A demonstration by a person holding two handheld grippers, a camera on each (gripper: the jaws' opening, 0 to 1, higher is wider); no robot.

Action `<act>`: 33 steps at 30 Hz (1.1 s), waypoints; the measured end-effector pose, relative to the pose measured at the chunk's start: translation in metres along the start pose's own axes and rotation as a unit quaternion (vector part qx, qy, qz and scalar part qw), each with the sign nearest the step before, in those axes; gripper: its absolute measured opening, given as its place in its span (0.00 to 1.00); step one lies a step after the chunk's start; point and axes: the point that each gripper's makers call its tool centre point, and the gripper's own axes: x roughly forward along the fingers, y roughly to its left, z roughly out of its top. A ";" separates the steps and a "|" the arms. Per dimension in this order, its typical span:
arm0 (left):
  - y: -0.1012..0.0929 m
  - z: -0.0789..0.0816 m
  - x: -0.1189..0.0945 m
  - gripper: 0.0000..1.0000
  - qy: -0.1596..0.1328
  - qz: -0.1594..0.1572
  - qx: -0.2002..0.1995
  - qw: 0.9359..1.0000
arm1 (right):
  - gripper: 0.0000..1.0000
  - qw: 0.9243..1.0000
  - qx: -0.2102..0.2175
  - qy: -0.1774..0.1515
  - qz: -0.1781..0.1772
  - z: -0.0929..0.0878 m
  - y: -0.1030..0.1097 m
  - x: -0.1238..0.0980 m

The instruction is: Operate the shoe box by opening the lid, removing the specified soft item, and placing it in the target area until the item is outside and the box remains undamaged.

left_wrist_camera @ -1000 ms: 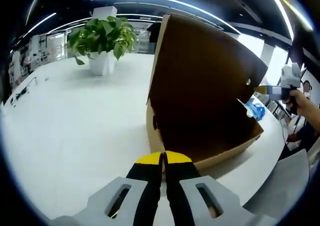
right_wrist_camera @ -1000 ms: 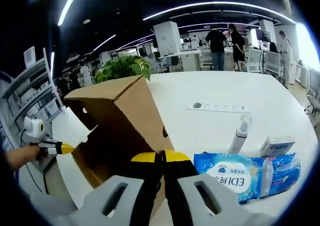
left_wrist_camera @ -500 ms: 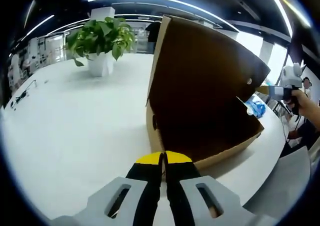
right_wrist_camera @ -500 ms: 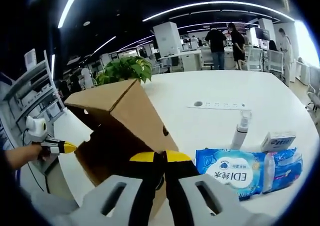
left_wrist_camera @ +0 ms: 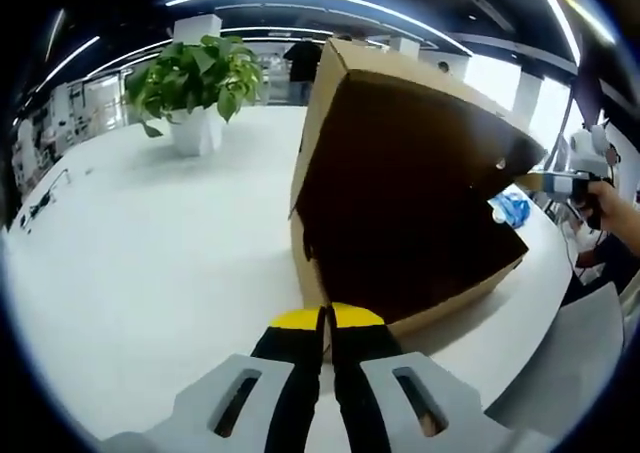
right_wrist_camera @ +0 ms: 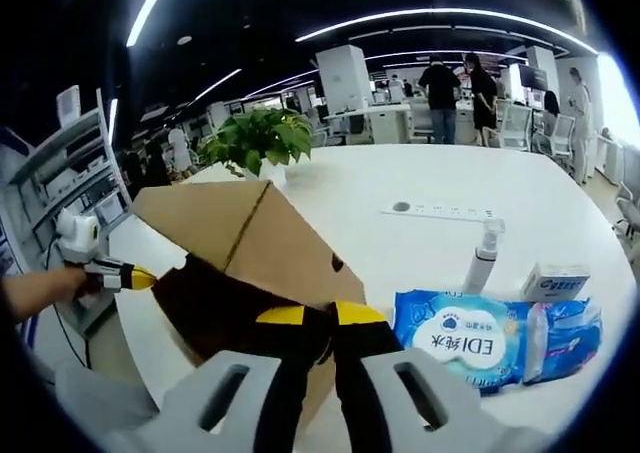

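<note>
A: Where's the box (left_wrist_camera: 400, 203) from the left claw (left_wrist_camera: 327, 325)?

B: Right ahead, touching its closed, empty tips, opening toward the claw. The right claw (right_wrist_camera: 308, 323), also pinched shut and empty, sits at the far side.

I can't see what lies inside the brown cardboard shoe box (left_wrist_camera: 400, 203); it is too dark in there. The words on the blue plastic soft pack (right_wrist_camera: 470, 345) are too small for me to read.
</note>
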 end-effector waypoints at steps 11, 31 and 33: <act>-0.012 0.018 -0.004 0.19 -0.044 -0.002 0.039 0.998 | 0.10 1.000 -0.016 -0.006 0.013 -0.009 0.010 -0.010; -0.022 0.029 -0.010 0.32 -0.071 -0.032 0.086 0.993 | 0.19 0.996 -0.079 0.005 0.047 -0.039 0.025 -0.017; -0.023 0.027 -0.010 0.33 -0.067 -0.035 0.087 0.993 | 0.20 0.995 -0.086 0.005 0.055 -0.042 0.028 -0.018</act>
